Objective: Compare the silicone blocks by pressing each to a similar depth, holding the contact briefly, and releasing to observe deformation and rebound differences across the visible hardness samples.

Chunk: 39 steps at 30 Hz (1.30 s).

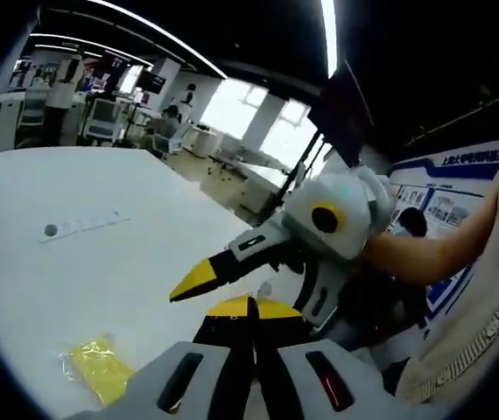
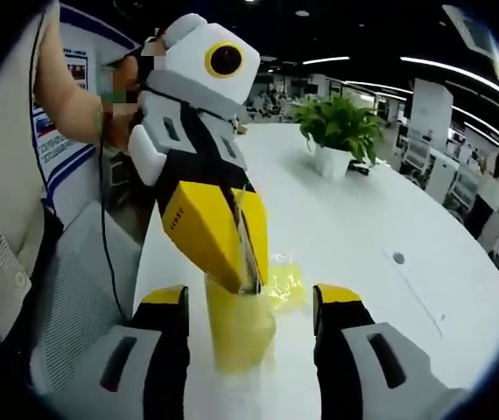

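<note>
A yellow translucent silicone block (image 2: 236, 337) lies on the white table (image 2: 363, 219), with a crinkled yellow wrapper (image 2: 286, 282) just beyond it. My right gripper (image 2: 251, 296) is open, its jaws standing wide on either side of the block. From above, my left gripper (image 2: 246, 280) comes down with its yellow jaws shut, the tips at the block's top; I cannot tell whether they touch. In the left gripper view my left gripper (image 1: 256, 306) is shut with nothing between its jaws. The right one's yellow fingertip (image 1: 195, 280) reaches in beside it. A yellow packet (image 1: 99, 367) lies at lower left.
A person's arm (image 2: 66, 96) and beige sleeve (image 1: 477, 332) hold the grippers at the table's edge. A potted plant (image 2: 341, 127) stands further along the table. A pale strip with a round hole (image 1: 83, 226) lies on the tabletop (image 1: 118, 280). Office desks and windows are behind.
</note>
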Each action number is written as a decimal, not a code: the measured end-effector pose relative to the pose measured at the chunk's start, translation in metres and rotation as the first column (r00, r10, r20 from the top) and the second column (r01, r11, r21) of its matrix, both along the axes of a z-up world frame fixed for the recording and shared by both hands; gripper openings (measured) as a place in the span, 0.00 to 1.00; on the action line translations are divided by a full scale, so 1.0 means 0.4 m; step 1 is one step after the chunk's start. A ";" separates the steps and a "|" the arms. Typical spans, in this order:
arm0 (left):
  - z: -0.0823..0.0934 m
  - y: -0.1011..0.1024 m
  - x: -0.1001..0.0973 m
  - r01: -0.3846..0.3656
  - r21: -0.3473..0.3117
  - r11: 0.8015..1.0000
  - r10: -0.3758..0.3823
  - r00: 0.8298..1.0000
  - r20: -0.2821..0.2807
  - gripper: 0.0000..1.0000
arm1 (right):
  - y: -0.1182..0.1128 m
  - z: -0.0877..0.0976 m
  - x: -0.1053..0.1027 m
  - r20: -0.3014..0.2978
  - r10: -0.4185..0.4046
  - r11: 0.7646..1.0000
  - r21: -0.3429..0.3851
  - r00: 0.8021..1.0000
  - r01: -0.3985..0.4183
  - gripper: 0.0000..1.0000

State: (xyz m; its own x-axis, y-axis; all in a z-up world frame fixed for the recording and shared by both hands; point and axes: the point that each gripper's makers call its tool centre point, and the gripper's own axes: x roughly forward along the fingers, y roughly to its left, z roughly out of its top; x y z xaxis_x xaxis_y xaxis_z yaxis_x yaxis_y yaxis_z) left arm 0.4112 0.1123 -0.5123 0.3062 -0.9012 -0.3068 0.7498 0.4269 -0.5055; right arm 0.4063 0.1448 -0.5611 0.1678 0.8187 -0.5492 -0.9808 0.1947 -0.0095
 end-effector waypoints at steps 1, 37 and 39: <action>-0.005 -0.001 -0.002 0.000 -0.003 1.000 0.000 1.000 -0.010 0.00 | -0.014 0.004 0.000 0.008 -0.017 1.000 0.003 1.000 0.017 0.53; -0.123 -0.118 0.026 -0.032 -0.013 0.999 0.030 0.991 -0.134 0.00 | -0.324 0.094 -0.091 0.110 -0.383 0.919 0.143 0.917 0.367 0.50; -0.134 -0.125 0.033 -0.036 -0.013 0.999 0.034 0.989 -0.141 0.00 | -0.336 0.095 -0.097 0.093 -0.400 0.911 0.153 0.912 0.383 0.50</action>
State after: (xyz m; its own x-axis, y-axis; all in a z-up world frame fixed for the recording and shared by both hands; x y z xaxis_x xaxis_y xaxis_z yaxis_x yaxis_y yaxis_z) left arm 0.4242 0.0622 -0.5657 0.2924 -0.8957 -0.3350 0.6554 0.4428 -0.6119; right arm 0.3676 0.0102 -0.5233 0.5468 0.7356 -0.3998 -0.8185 0.5702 -0.0704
